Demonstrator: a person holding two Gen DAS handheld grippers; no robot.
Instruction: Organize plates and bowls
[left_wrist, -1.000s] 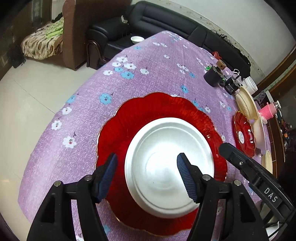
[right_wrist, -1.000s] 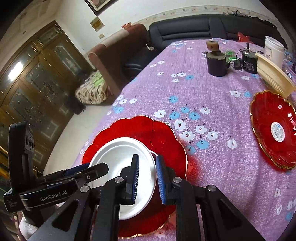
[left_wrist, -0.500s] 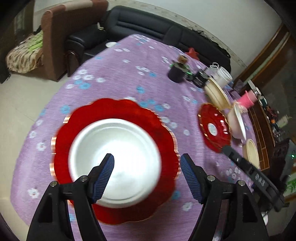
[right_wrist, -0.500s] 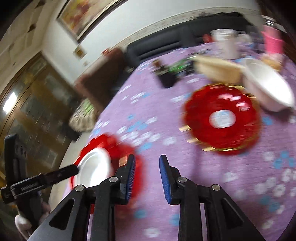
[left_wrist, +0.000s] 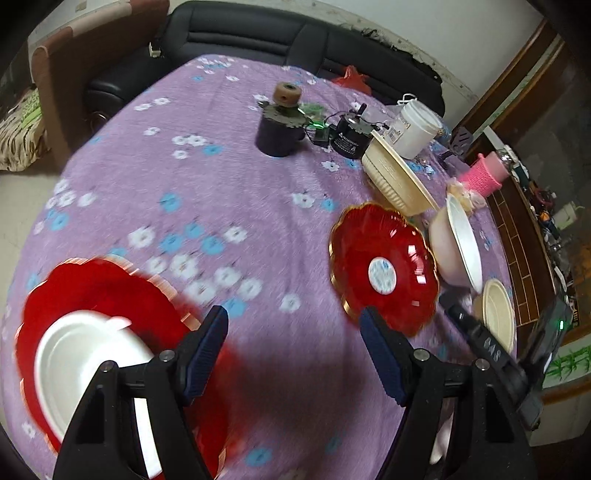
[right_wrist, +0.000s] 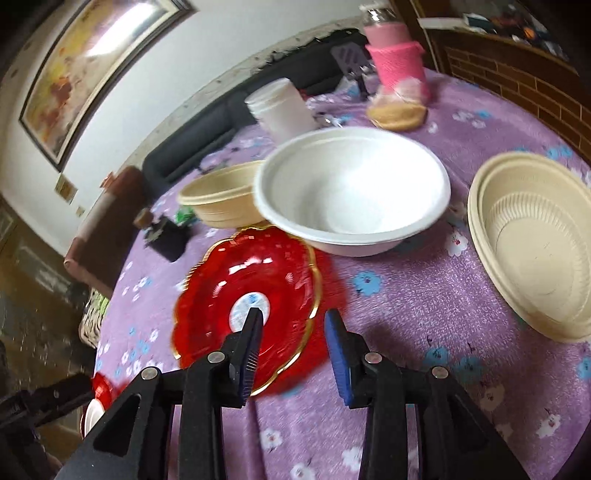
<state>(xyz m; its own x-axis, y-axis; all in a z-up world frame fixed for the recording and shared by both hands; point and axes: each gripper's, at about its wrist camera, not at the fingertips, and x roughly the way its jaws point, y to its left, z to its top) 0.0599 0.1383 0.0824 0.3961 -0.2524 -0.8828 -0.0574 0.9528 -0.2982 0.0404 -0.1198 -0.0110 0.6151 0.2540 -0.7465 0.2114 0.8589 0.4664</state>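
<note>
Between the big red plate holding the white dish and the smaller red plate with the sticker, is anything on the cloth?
Nothing: in the left wrist view only bare flowered tablecloth separates the big red plate, carrying the white dish, from the smaller red plate.

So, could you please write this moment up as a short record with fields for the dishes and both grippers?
stacked: white plate on large red plate
small red plate: alone on purple tablecloth, sticker at centre
white bowl: behind small red plate, upright
beige bowls: one right of white bowl, one to its left
left gripper: open, holding nothing
right gripper: open, above near rim of small red plate
</note>
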